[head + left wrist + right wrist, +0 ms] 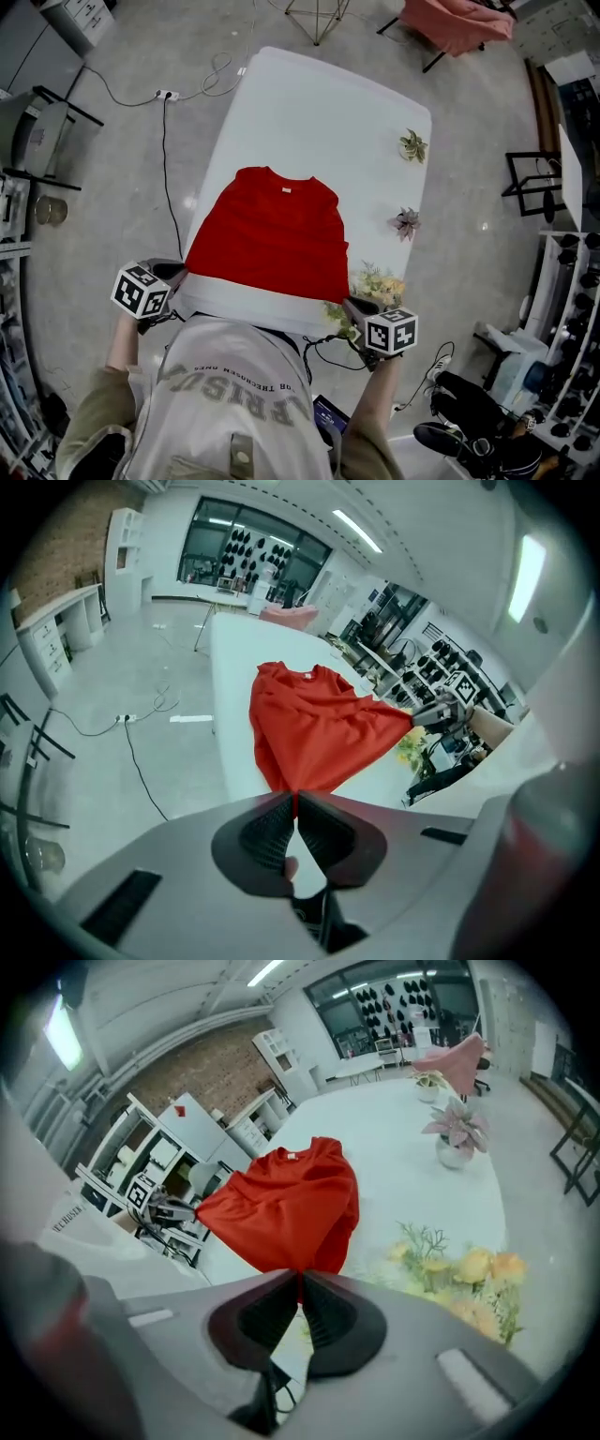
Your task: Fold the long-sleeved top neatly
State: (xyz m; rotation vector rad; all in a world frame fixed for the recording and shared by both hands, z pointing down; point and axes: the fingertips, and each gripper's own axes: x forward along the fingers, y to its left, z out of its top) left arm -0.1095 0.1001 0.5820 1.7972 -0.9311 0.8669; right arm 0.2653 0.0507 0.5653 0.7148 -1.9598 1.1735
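Red long-sleeved top [272, 239] lies spread on the white tabletop [309, 103], its near hem corners pinched in my left gripper [296, 797] and right gripper [300, 1277], fingers [265, 829] closed tight on the fabric.

White table [309, 103], red top [272, 234], potted plants [412, 146]

A long white bench [309, 103] stands on a glossy grey floor [112, 216], where a white power strip [167, 95] trails a black cable. Along the bench's right side sit a green potted plant [412, 145], a pinkish plant [407, 223] and a yellow bouquet [380, 284]. Pink fabric [457, 23] drapes a chair beyond the far end. A brick wall [211, 1061], white shelving [122, 546] and ceiling strip lights [356, 530] enclose the room.
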